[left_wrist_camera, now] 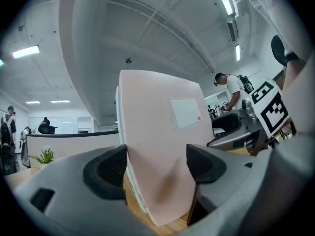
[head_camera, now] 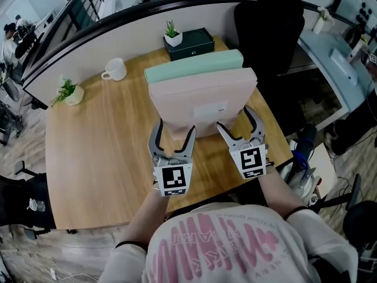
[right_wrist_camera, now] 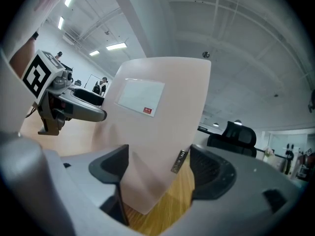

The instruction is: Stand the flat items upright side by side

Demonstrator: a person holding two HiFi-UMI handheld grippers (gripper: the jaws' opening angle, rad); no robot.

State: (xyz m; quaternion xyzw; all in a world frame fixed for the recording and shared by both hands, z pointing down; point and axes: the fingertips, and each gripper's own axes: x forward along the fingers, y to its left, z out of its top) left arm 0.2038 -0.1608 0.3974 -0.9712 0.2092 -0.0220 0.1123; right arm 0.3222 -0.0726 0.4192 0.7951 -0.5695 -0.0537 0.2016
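I look past the wooden desk (head_camera: 100,158): a curved grey partition (head_camera: 88,55) rims its far edge, a black office chair (head_camera: 268,22) stands at its far right corner, and ceiling strip lights (left_wrist_camera: 27,51) glow above.

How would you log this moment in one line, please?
pink folder: upright, beside green folder | left claw: open, astride its corner | right claw: open, astride other corner

A flat pale-pink rectangular folder (left_wrist_camera: 157,117) bearing a white label (left_wrist_camera: 186,113) is seen standing on a light wooden tabletop (left_wrist_camera: 172,222). Its lower corner is flanked by the left gripper's (left_wrist_camera: 157,166) grey jaws, held wide apart. A mint-green edge (left_wrist_camera: 120,114) is glimpsed behind it.
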